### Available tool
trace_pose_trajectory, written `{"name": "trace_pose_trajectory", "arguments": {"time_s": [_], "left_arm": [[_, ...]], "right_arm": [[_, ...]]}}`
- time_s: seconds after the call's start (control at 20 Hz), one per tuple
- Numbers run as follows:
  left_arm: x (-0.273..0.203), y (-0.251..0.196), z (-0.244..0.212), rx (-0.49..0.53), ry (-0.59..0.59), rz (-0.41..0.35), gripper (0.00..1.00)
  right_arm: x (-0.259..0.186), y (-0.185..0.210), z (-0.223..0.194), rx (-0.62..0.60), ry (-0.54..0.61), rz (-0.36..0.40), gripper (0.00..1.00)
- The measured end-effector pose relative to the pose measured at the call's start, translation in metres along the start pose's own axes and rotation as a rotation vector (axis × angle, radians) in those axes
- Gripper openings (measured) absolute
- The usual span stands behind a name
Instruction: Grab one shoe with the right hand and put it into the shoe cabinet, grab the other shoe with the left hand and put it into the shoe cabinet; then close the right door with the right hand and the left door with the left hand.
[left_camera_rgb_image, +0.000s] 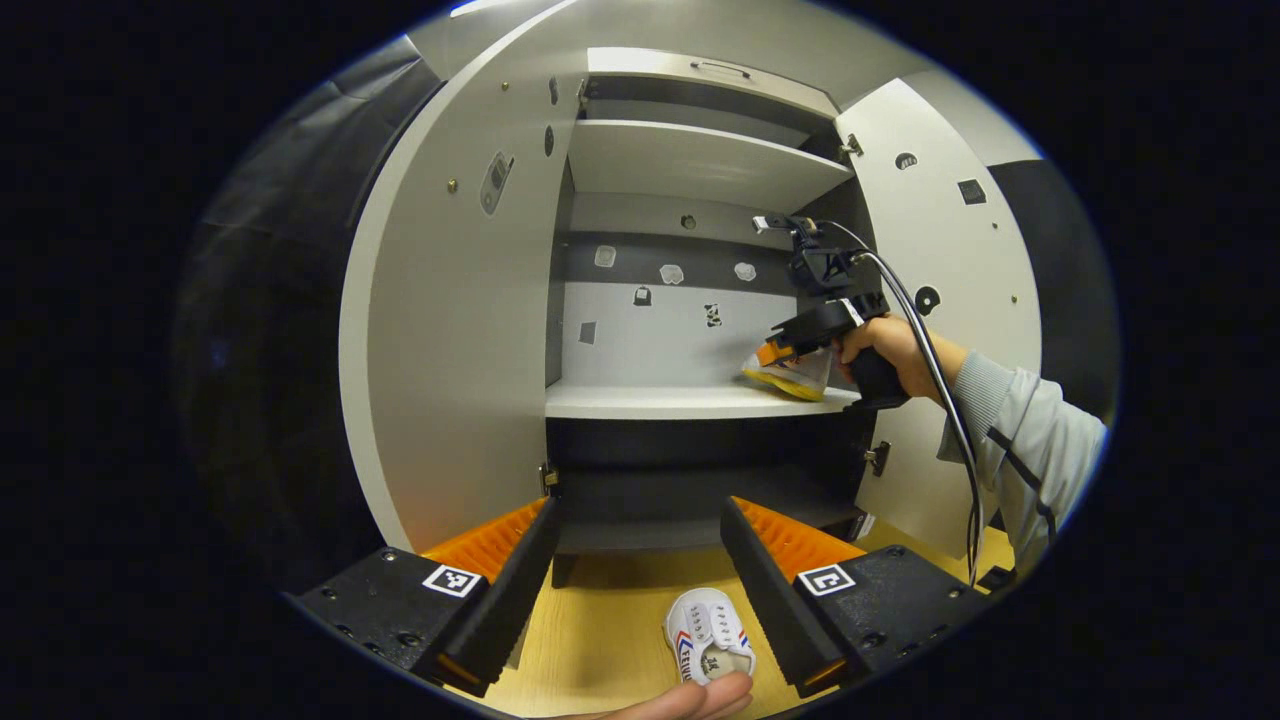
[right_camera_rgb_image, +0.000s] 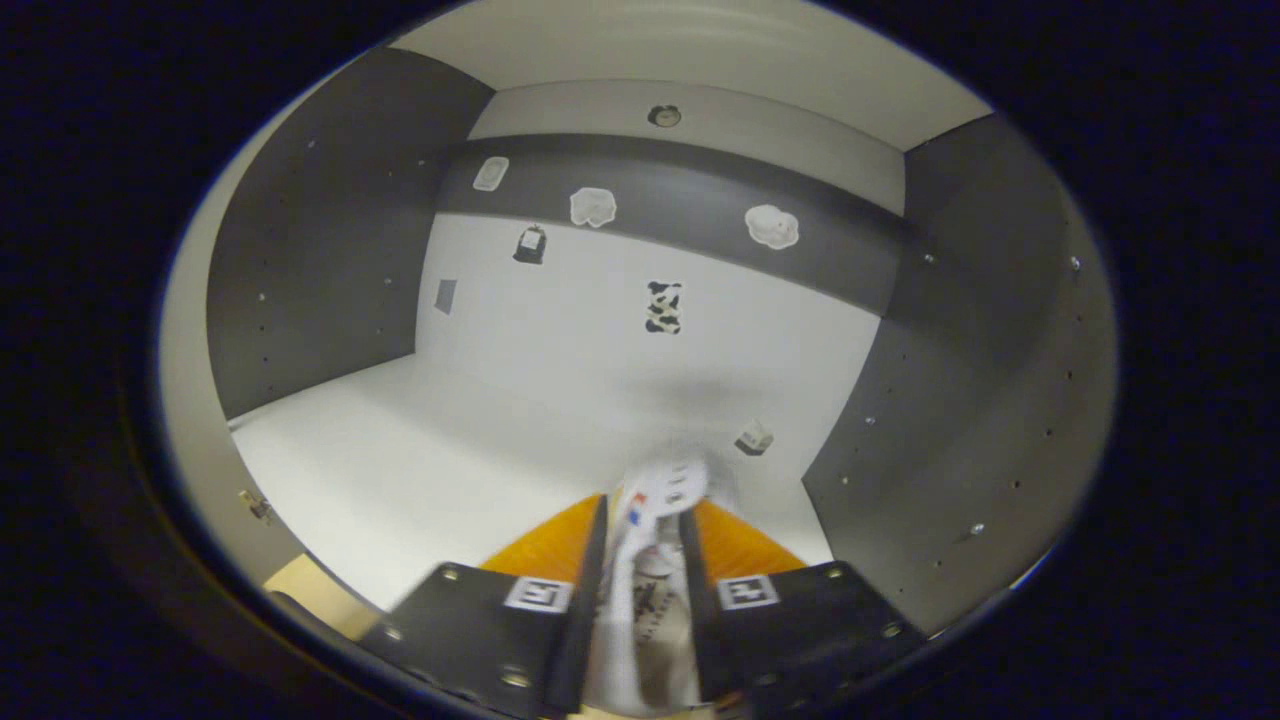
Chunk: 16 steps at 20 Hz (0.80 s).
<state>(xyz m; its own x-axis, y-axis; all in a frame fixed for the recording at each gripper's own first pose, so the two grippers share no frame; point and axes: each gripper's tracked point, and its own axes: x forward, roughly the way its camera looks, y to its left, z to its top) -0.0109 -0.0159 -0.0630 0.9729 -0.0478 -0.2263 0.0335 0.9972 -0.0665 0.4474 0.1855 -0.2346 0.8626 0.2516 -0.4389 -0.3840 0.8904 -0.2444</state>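
Right gripper clamps shoe inside cabinet.

Both doors of the shoe cabinet stand out to either side. The right gripper reaches in over the middle shelf, one shoe clamped between its fingers at the shelf's right end. Down on the floor before the cabinet — the other shoe, between the left gripper's spread fingers.
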Motion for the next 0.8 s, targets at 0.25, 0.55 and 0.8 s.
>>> {"name": "trace_pose_trajectory", "arguments": {"time_s": [0.25, 0.55, 0.8], "left_arm": [[-0.003, 0.0, -0.008, -0.018, 0.039, 0.013, 0.99], [-0.013, -0.008, -0.041, -0.037, 0.168, -0.013, 1.0], [-0.033, -0.009, -0.081, 0.014, 0.345, -0.037, 1.0]], "right_arm": [[-0.052, -0.014, 0.026, 0.021, -0.135, -0.081, 0.98], [-0.142, 0.009, 0.006, 0.095, -0.181, -0.057, 0.98], [-0.206, 0.042, -0.016, 0.141, -0.24, 0.002, 0.98]]}}
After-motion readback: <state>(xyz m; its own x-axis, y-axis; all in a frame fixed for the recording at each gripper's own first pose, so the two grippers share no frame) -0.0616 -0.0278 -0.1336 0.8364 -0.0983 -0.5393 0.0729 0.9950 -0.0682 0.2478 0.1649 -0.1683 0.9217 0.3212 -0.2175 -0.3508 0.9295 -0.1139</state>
